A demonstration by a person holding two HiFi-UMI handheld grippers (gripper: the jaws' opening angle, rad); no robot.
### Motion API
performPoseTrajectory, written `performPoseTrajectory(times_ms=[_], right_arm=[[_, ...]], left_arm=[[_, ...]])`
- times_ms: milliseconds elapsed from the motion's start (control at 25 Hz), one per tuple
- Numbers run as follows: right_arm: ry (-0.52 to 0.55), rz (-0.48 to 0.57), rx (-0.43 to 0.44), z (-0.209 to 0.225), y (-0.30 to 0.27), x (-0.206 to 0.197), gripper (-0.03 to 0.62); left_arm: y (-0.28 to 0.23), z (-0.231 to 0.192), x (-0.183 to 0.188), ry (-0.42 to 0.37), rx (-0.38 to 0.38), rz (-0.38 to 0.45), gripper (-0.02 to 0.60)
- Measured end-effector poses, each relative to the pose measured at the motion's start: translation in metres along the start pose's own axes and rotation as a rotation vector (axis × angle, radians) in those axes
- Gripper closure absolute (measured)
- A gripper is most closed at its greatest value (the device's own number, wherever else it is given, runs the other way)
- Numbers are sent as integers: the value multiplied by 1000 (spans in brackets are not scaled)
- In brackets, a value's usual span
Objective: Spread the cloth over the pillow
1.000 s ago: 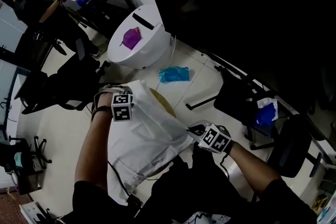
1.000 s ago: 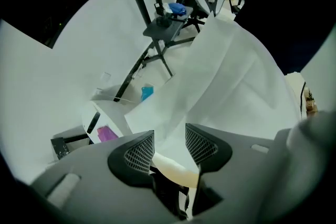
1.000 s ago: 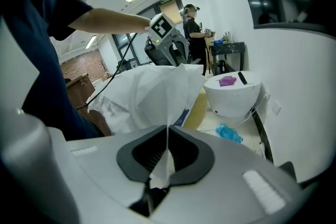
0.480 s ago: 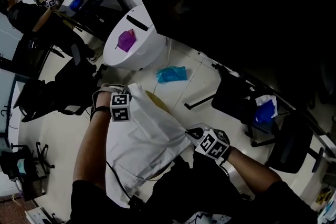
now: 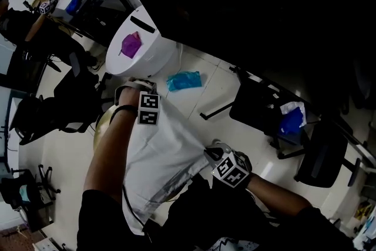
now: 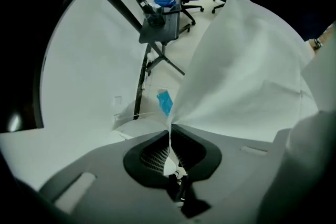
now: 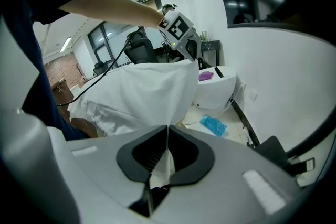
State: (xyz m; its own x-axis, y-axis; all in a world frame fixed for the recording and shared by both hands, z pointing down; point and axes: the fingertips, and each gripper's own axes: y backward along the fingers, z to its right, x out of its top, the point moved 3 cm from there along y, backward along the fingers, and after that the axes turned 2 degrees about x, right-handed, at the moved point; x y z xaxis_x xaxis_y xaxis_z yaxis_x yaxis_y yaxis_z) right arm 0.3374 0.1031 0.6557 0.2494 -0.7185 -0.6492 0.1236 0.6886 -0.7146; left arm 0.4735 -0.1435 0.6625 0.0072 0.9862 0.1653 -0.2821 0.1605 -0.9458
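head view: set high on the person, facing steeply down; takes in the cloth (image 5: 167, 156), the floor (image 5: 59, 150) and furniture at middling range. left tool (image 5: 147, 104) view: close behind its own jaws, facing along the cloth toward a dark chair (image 6: 160, 29) and a white wall (image 6: 89, 71). right tool (image 5: 212, 154) view: close behind its jaws, facing across the cloth to the left tool. all three views share the cloth and the blue bag (image 5: 183, 80) on the floor.

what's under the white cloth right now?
Only a yellowish edge, likely the pillow, peeks out at the white cloth's left side; everything else beneath is covered.
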Motion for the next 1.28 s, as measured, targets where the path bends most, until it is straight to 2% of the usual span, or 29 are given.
performPoseTrajectory(times_ms=[240,520,720,880,960,1040,1120,1280], right_arm=[[3,-23,-18,10,-20,-15,577],[21,-70,30,12,-55,-38,545],[42,-100,61,11,-69,-45,519],[50,-110,60,13,-72,-50,496],[43,-108,54,14,-70,-51,479],[24,-102,50,17,-65,-49,444],[-5,-85,54,20,-59,-46,439],[-38,-33,55,24,-41,-35,437]], left_arm=[[-44,9,12,-148,-130,-53,574],[-81,40,17,-180,-259,-82,533],[-90,53,22,-158,-313,-88,488],[-90,52,21,-99,-321,-72,461],[-88,45,19,-55,-293,-62,443],[-82,31,15,8,-240,-43,423],[-70,15,8,79,-198,-21,417],[-36,-5,-13,203,-170,33,408]])
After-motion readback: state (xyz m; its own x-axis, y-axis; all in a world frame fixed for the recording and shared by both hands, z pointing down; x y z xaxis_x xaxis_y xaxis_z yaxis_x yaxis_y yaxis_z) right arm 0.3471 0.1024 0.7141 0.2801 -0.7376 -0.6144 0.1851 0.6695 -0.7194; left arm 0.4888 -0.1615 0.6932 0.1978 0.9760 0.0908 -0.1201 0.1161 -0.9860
